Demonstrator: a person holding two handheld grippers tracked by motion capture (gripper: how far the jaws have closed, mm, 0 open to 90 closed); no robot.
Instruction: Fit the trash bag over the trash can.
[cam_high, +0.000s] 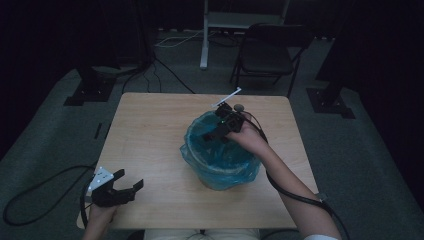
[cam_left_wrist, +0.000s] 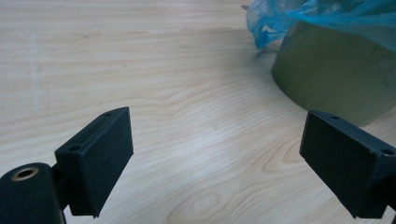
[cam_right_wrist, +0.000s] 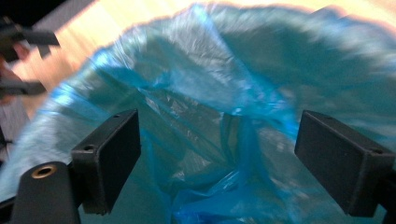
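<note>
1. The right gripper (cam_high: 216, 131) is held over the open mouth of the bin (cam_high: 220, 165), reached in from the far right side, with the person's right hand (cam_high: 248, 136) above the bin's right rim and the forearm running back toward the near right corner of the surface (cam_high: 150, 135).
2. The right gripper's fingers (cam_right_wrist: 109, 158) stand wide apart with nothing between them; the right gripper view looks down past them into the bin.
3. The left gripper (cam_high: 125, 189) rests low at the near left corner of the surface, held by the left hand (cam_high: 100, 214), well apart from the bin and pointed toward it.
4. Its fingers (cam_left_wrist: 98, 158) are likewise spread wide and hold nothing; bare wood lies between them.
5. The bin stands right of centre on the surface. It is a round, olive-green container, its wall visible at the far right of the left gripper view.
6. A blue plastic liner (cam_right_wrist: 224, 93) is fitted inside the bin, folded over the rim and hanging down the outer wall. Its inside is crumpled and slack; no contents can be made out within it.
7. A dark folding chair (cam_high: 272, 50) stands on the floor beyond the far edge.
</note>
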